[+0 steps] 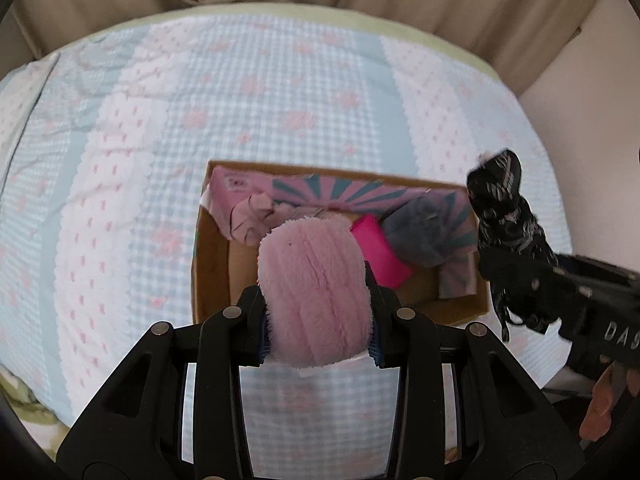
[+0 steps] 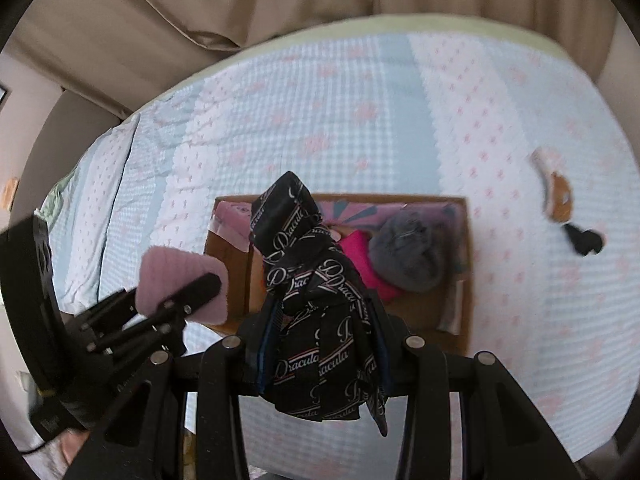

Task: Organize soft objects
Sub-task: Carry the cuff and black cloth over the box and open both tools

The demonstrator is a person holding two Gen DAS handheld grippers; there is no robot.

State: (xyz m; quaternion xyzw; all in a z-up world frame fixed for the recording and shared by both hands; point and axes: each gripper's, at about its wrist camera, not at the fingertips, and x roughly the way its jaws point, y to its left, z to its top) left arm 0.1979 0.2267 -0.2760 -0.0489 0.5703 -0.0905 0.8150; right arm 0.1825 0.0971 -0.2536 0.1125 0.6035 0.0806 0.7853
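Pink plush (image 1: 314, 292) clamped between left gripper (image 1: 320, 320) jaws above box (image 1: 208, 264).

Both tongs angled steeply down — left tongs (image 1: 318, 300), right tongs (image 2: 324, 344) — clamped tight

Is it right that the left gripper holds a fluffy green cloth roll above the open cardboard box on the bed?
Not quite: the fluffy cloth roll in the left gripper is pink, not green, as the left wrist view shows. It is indeed held above the open cardboard box on the bed.
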